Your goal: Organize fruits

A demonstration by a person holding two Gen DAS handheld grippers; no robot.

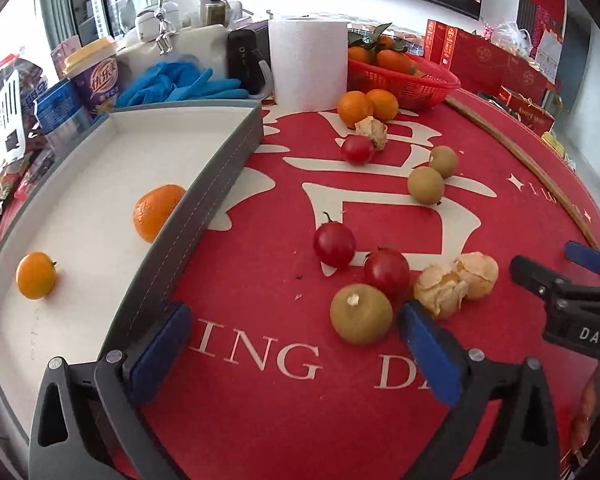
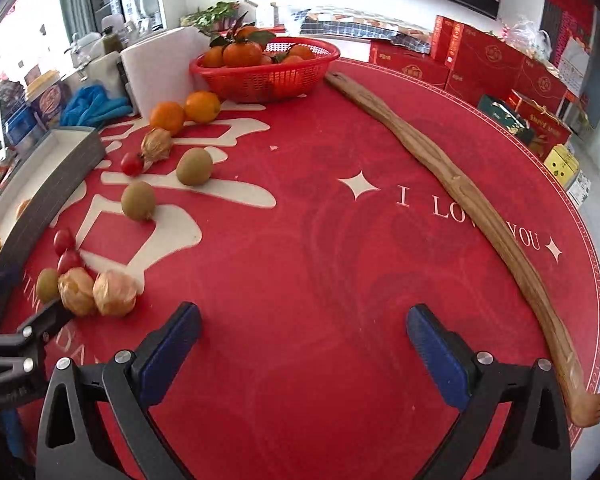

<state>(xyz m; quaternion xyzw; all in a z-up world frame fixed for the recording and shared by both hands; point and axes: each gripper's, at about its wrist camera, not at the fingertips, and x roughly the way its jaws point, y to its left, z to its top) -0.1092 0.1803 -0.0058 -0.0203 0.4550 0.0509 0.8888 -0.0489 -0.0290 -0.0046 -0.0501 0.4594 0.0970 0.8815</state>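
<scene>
Red cloth with large white lettering covers the round table (image 2: 320, 240) we are working on, and a screen hangs on the white wall at the far side. Our left gripper (image 1: 296, 328) hovers low over the cloth with its blue-padded jaws spread wide and nothing between them; its left finger sits just beside the grey wall of the tray (image 1: 220, 160), and its right finger is near a husked berry (image 1: 440, 292). Inside the white tray lie two oranges, a larger one (image 1: 156, 212) against the right wall and a smaller one (image 1: 36, 276) nearer us on the left. On the cloth just ahead we see a green-brown round fruit (image 1: 360, 314), two cherry tomatoes (image 1: 334, 246) and a second husked berry (image 1: 478, 274), all close together. Farther off sit two more green-brown fruits (image 1: 426, 184), another tomato (image 1: 357, 149) touching a third husked berry (image 1: 374, 130), and two oranges (image 1: 366, 108) near the paper roll (image 1: 308, 64). A red basket (image 2: 264, 76) of leafy oranges stands at the far side. Our right gripper (image 2: 304, 340) is held over bare cloth, jaws equally wide and holding nothing, well apart from the fruit. To its right a long curved wooden stick (image 2: 460, 196) runs along the table's edge, and red gift boxes (image 2: 496, 60) are stacked beyond it.
</scene>
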